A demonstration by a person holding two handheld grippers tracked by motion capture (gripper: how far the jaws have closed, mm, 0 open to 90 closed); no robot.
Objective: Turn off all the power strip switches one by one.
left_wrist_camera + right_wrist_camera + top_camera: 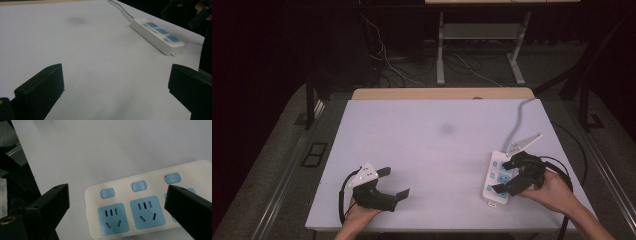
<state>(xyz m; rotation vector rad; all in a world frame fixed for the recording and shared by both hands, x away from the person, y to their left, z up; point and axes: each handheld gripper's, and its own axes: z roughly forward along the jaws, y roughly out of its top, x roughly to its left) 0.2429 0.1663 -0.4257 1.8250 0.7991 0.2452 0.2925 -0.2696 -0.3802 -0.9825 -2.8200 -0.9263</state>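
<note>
Three blue sockets, each with its own blue rocker switch and a small red light glowing beside it, sit in a row on the white power strip (150, 210), which lies near the right-hand edge of the white table (432, 165), its long side running roughly away from the person. Its grey cord (518, 120) leaves the far end and curls off over the table's back right edge. A little white tab sticks out from the near end.

Over the strip hangs the right gripper (507, 176), tilted down so that its camera looks straight onto the socket faces. Its jaws stand wide apart with nothing between them; one jaw hangs over bare table beside the strip's near end, the other over the third socket. No pad touches the plastic as far as can be told. That pose suits a press on a switch or a grasp of the body; which of the two cannot be told.

Well apart, at the near left of the table, the left gripper (394, 182) rests low, jaws also wide and empty, pointing across the bare surface toward the strip, seemingly parked out of the way.
</note>
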